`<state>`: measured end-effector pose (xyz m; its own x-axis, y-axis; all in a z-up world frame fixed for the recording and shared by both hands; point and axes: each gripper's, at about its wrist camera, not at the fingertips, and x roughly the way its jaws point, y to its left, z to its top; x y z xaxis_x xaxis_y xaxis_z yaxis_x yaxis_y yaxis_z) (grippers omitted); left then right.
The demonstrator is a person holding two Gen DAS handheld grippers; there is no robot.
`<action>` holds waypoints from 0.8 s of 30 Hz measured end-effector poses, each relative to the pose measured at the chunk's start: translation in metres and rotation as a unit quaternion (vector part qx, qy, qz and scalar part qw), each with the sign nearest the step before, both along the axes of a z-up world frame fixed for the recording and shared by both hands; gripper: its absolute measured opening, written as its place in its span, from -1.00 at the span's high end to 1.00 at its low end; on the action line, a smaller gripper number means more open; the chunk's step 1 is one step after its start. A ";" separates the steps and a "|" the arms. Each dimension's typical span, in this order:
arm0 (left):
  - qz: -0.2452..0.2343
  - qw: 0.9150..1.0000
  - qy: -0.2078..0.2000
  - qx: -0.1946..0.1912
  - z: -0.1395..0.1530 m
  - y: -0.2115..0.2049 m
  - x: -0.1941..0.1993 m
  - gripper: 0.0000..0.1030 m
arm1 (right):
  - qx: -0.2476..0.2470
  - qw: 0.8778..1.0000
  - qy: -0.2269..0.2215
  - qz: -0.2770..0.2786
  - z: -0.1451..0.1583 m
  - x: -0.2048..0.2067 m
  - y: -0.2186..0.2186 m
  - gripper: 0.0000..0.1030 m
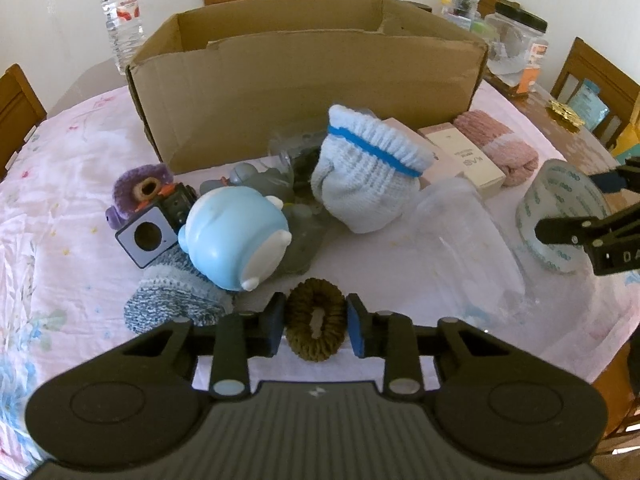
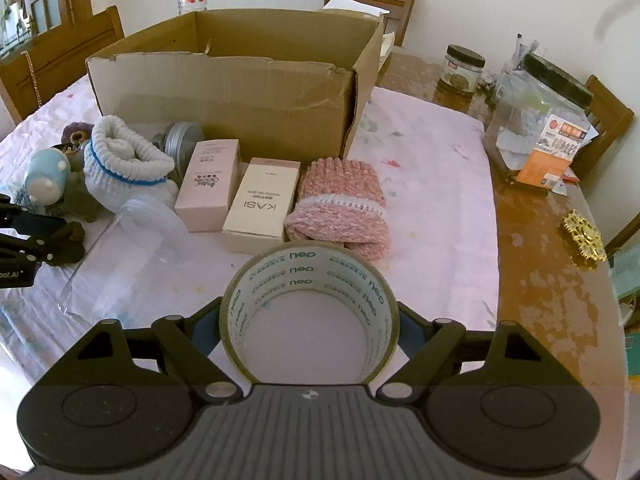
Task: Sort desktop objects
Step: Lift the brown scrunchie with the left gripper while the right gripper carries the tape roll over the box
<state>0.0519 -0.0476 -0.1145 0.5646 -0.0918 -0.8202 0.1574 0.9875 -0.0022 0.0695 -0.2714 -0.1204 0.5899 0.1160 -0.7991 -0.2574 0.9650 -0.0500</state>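
Note:
My left gripper point(image 1: 316, 322) has its blue pads against both sides of a brown hair scrunchie point(image 1: 316, 326) that lies on the pink cloth. My right gripper point(image 2: 310, 320) is shut on a roll of clear tape point(image 2: 310, 300), which also shows in the left wrist view point(image 1: 560, 216). An open cardboard box point(image 1: 304, 80) stands behind the clutter. In front of it lie a light blue toy point(image 1: 236, 236), a white sock with a blue band point(image 1: 368, 172), a pink knit sock point(image 2: 340, 208), two small cartons point(image 2: 260, 208) and a clear plastic jar point(image 2: 124, 252).
A water bottle point(image 1: 122, 16) stands behind the box at the left. Jars with black lids point(image 2: 540, 120) and a gold ornament point(image 2: 584, 240) sit on bare wood at the right. A small camera cube point(image 1: 148, 236) and a blue-grey sock point(image 1: 176, 300) lie left. Chairs surround the table.

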 end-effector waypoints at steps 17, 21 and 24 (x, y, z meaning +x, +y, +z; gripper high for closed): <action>-0.064 0.997 -0.016 -0.033 0.051 -0.004 -0.001 0.43 | 0.000 0.999 -0.027 0.022 0.043 0.001 0.000 -0.71; -0.074 0.996 -0.035 -0.030 0.068 -0.006 0.007 0.43 | 0.004 0.999 -0.039 0.030 0.058 0.004 0.002 -0.71; -0.081 0.995 -0.047 -0.032 0.080 -0.005 0.014 0.43 | 0.007 0.998 -0.046 0.036 0.068 0.008 0.004 -0.71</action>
<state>0.0655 -0.0529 -0.0344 0.6128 -0.2377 -0.7536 0.3162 0.9478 -0.0418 0.0777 -0.2670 -0.0528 0.6502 0.1717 -0.7401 -0.3213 0.9449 -0.0631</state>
